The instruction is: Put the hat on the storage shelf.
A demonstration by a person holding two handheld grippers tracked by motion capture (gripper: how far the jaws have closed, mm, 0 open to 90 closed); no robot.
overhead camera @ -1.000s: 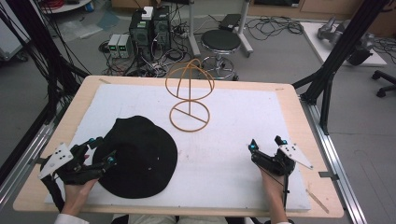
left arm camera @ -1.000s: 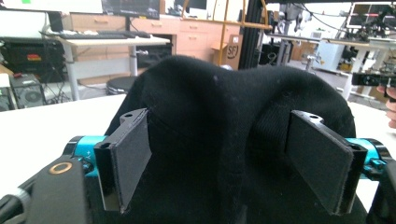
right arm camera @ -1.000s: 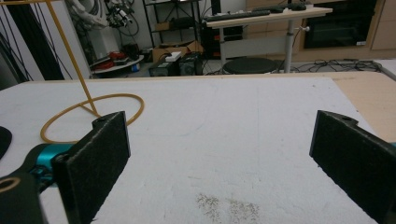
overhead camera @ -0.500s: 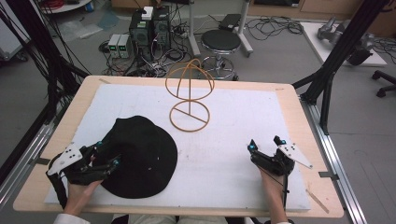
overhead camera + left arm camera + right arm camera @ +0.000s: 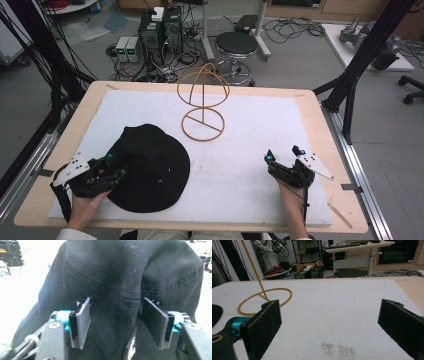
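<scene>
Between left claw pads: bunched black woven hat.

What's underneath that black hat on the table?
The black hat lies on the white mat, which shows all around it. Whatever is directly beneath it is covered. The left gripper has been closing on its edge.

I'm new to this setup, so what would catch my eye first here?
Probably the black hat on the white mat's near left, with the left gripper over it, fingers just closing around a fold. Behind it stands a yellow wire hat stand; the right gripper rests open.
</scene>
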